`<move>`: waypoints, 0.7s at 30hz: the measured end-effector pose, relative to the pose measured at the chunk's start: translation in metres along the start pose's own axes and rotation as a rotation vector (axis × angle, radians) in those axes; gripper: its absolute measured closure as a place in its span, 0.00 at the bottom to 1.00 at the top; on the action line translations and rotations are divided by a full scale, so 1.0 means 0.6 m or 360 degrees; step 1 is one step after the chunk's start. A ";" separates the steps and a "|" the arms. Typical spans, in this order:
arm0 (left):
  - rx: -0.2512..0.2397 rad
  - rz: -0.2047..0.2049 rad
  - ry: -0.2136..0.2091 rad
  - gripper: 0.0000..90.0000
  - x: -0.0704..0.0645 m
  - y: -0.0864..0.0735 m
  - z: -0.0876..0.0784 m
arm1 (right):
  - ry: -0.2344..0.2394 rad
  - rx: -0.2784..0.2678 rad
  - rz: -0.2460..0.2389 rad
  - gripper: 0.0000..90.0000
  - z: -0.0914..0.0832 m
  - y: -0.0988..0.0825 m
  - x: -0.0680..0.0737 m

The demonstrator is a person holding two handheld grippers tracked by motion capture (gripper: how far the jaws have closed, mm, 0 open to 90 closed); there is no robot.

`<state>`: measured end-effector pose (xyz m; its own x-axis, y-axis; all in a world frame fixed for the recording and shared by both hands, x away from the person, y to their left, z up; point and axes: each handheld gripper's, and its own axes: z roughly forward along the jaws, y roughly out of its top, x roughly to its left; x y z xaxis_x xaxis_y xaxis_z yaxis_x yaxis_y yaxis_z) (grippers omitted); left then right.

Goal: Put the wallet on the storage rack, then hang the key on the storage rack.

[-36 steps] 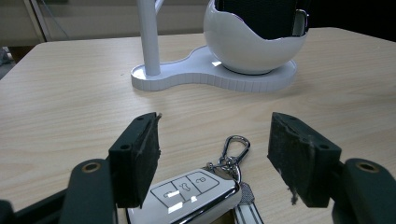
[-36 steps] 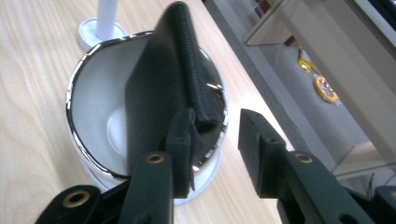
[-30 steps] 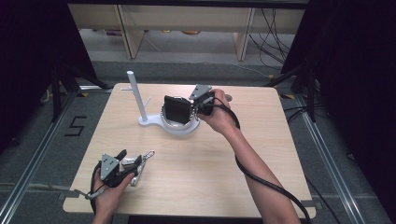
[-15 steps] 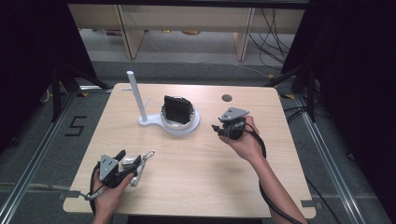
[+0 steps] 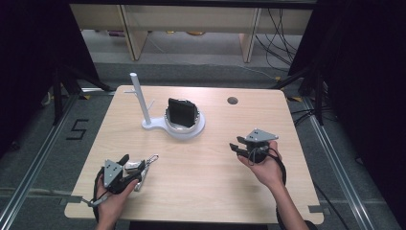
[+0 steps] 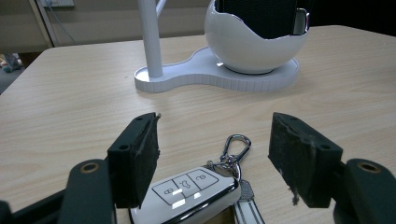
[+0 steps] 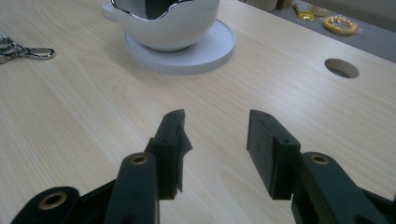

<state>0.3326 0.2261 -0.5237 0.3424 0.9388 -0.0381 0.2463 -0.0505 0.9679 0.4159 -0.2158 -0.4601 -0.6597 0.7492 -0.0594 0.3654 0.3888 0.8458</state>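
Left tongs [image 6: 212, 158] released, jaws wide either side of the car key fob [image 6: 187, 196], pads not touching it; fob lies flat on the counter [image 5: 210, 177] near its front-left corner, carabiner [image 6: 236, 144] pointing toward the white stand [image 6: 252, 46]. Right tongs [image 7: 215, 140] released, nothing between them, having just closed slightly, low over bare counter right of the stand.

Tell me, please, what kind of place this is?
Probably a lab or recording room, not a home. A bare wooden table stands between dark curtains, loose cables lie on the floor behind it, and a number five is taped on the floor.
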 end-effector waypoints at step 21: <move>0.0086 0.0012 -0.0036 0.38 -0.004 0.004 0.005 | 0.0043 0.0081 0.0117 0.65 0.000 -0.021 -0.015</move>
<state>0.3350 0.2230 -0.5218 0.3648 0.9304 -0.0373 0.2921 -0.0763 0.9533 0.4172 -0.2274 -0.4699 -0.6469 0.7624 0.0168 0.4458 0.3603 0.8194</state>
